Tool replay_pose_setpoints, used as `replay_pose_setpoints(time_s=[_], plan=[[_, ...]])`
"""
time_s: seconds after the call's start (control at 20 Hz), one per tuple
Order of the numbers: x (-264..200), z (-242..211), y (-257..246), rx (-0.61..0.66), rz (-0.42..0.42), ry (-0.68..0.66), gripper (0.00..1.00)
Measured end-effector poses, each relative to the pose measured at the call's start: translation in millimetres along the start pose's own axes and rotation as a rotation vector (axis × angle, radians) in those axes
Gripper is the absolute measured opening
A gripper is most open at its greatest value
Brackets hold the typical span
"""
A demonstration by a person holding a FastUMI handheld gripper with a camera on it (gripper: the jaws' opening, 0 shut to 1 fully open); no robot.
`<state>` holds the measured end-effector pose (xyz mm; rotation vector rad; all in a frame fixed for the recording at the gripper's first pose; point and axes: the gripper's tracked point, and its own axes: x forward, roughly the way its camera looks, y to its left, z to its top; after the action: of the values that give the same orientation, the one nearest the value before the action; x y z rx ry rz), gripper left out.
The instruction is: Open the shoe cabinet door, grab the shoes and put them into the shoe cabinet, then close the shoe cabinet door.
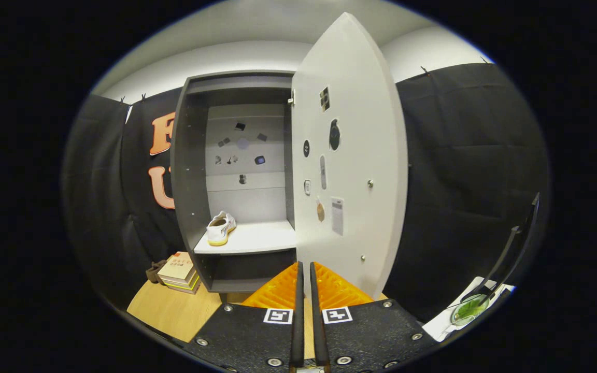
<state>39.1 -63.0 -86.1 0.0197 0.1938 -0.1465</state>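
Cabinet door (353,155) open at frame centre, shoe (221,228) shelved centre-left, gripper (304,274) fingers together, empty; door closing remains.

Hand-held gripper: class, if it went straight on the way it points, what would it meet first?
Probably the lower edge of the open door, which stands just ahead of the shut hand-held gripper; depth is unclear, so it might instead slip past into the cabinet.

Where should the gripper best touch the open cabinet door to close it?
Probably the door's free outer edge, from its outer side, pushing toward the cabinet: hinges sit on the cabinet's right wall, so that edge swings easiest. The gripper, fingers nearly together, holds nothing.
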Motion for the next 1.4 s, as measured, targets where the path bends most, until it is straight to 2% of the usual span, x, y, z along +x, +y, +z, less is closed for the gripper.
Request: replay_pose_setpoints(time_s=[0.3, 0.7, 1.05, 1.4], plan=[[19.9, -57.8, 54.1, 0.011, 0.11, 0.123, 0.08], [43.0, -177.1, 113.4, 0.007, 0.226, 0.36, 0.09], [60.0, -275.9, 136.8, -0.014, 0.275, 0.551, 0.09], [83.4, -350.4, 153.2, -0.015, 0.31, 0.701, 0.09]])
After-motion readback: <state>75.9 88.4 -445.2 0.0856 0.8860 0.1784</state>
